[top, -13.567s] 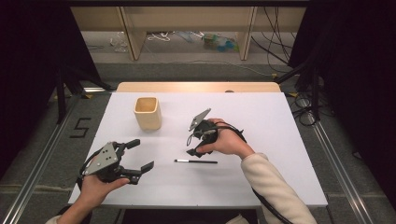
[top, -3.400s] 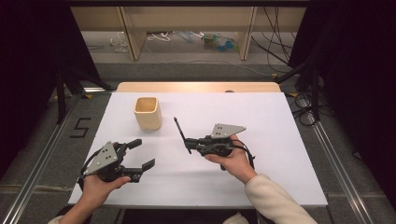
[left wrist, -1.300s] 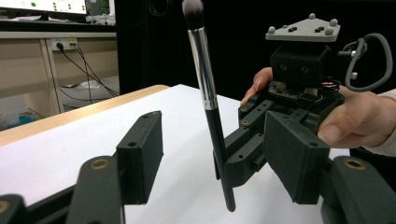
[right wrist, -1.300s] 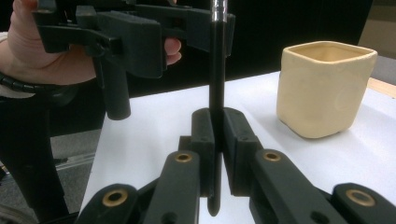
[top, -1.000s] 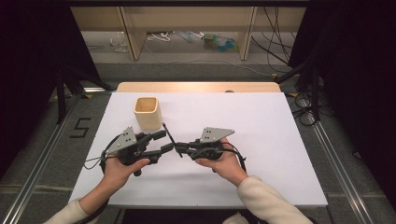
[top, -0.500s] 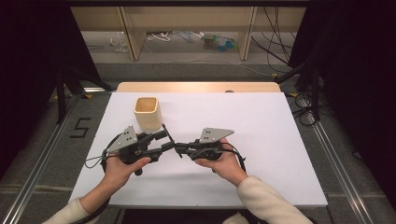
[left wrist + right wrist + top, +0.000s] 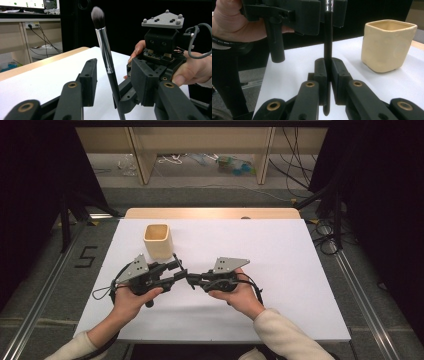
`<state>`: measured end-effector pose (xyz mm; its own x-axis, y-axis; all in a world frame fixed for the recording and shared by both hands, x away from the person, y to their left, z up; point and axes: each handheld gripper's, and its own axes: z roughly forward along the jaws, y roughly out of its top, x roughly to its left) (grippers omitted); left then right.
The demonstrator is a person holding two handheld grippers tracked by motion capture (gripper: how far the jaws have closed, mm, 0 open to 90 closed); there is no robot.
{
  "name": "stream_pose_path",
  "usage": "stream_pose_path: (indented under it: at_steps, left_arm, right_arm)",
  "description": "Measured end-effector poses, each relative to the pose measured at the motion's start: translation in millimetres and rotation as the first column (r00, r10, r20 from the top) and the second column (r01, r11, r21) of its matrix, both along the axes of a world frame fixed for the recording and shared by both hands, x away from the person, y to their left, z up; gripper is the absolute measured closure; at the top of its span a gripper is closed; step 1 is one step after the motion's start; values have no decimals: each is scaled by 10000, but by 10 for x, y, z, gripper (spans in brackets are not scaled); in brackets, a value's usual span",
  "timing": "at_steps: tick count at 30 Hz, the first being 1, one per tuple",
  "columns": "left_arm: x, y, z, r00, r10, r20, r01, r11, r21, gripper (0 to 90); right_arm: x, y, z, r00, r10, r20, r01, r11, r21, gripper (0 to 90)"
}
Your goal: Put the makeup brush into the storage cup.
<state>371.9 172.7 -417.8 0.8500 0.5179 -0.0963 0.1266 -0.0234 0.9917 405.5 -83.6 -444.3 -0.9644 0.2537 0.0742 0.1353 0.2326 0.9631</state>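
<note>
- High view: your two grippers meet nose to nose over the white table (image 7: 280, 255), just in front of the cream square cup (image 7: 158, 240)
- Left gripper view: your left gripper (image 7: 117, 85) has just been closing, its jaws either side of the slim black makeup brush with the silver ferrule (image 7: 106, 57), not yet pressing
- Right gripper view: your right gripper (image 7: 328, 75) is clamped tight on the brush handle, which stands upright

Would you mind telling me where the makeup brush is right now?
In the high view the makeup brush is held above the table's middle by the right gripper, between the left gripper's open jaws, just in front of the cream cup.
</note>
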Motion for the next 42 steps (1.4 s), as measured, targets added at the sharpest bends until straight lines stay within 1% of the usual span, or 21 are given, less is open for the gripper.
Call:
stream_pose_path:
  at_steps: [4, 6, 10, 12, 20, 21, 22, 23, 25, 26, 29, 31, 32, 33, 35, 36, 37, 38, 39, 40, 42]
  left_arm:
    - [1, 4, -2, 10000, 9, -2, -9, 10000, -41, 618]
    - [-1, 1, -6, 10000, 42, -63, -43, 9999, -92, 622]
    - [4, -2, -10, 10000, 84, -50, -85, 9998, -154, 649]
    - [15, 3, -10, 9999, 100, 21, -99, 9998, -174, 673]
    - [18, 4, -10, 9999, 79, 95, -76, 9996, -261, 751]
    - [19, 4, -10, 9999, 73, 121, -69, 9996, -260, 759]
    - [18, 6, -11, 9999, 77, 147, -73, 9996, -277, 768]
    - [18, 8, -12, 9998, 79, 172, -74, 9996, -282, 783]
    - [17, 8, -13, 9998, 46, 198, -40, 9996, -282, 791]
    - [7, 3, -14, 9999, 77, 110, -73, 9995, -318, 795]
    - [4, -3, -11, 9998, -33, 196, 38, 9997, -254, 809]
    - [-2, -7, -10, 9999, -58, 107, 61, 9996, -282, 818]
    - [-6, -8, -7, 10000, -78, 61, 80, 9995, -303, 820]
    - [-4, -7, -4, 9999, -127, 98, 130, 9995, -279, 825]
    - [-12, -11, 3, 9999, -120, -7, 120, 9994, -329, 831]
    - [-10, -12, 12, 9998, -173, 67, 175, 9994, -289, 833]
    - [-13, -15, 14, 9999, -139, 18, 140, 9994, -319, 834]
    - [-10, -14, 18, 9998, -165, 69, 166, 9995, -281, 834]
    - [-11, -14, 20, 9999, -158, 36, 159, 9994, -292, 835]
    - [-11, -13, 26, 9998, -152, 111, 154, 9997, -215, 836]
    - [-18, -15, 39, 9998, -137, 153, 140, 9997, -184, 836]
  right_arm:
    - [0, 0, 1, 10000, -12, -6, 12, 10000, -10, 843]
    - [0, 1, 1, 10000, -9, -5, 9, 10000, -5, 843]
    - [-2, 5, 1, 10000, -13, 17, 13, 10000, -28, 843]
    - [-2, 7, 0, 10000, 1, 15, -1, 10000, -27, 843]
    - [-2, 13, -2, 10000, 31, 26, -31, 10000, -5, 843]
    - [-12, 14, 0, 9999, 40, -117, -40, 10000, -51, 843]
    - [-14, 14, 1, 9999, 34, -135, -35, 10000, -57, 843]
    - [-8, 16, 2, 10000, 61, -8, -61, 10000, 0, 843]
    - [-7, 27, -3, 10000, 98, 15, -98, 9999, 103, 844]
    - [-8, 27, -2, 10000, 88, 23, -88, 9999, 84, 843]
    - [-11, 29, -3, 10000, 86, 43, -86, 10000, 19, 842]
    - [-13, 29, -1, 9999, 70, 103, -69, 9999, -114, 840]
    - [-13, 31, -2, 9999, 74, 107, -73, 9999, -116, 839]
    - [-11, 35, -4, 9999, 90, 124, -89, 9999, -76, 837]
    - [-18, 40, 2, 9998, 88, 165, -86, 9999, -124, 836]
    - [-24, 41, 7, 9998, 0, 207, 3, 9999, -153, 834]
    - [-22, 38, 12, 9998, 33, 186, -30, 9999, -162, 832]
    - [-21, 38, 13, 9998, 7, 194, -4, 9999, -156, 830]
    - [-17, 38, 15, 9998, -9, 188, 11, 9999, -127, 826]
    - [-19, 37, 18, 9999, 9, 127, -8, 9999, -118, 822]
    - [-19, 40, 19, 9999, -86, 117, 88, 9998, -178, 770]
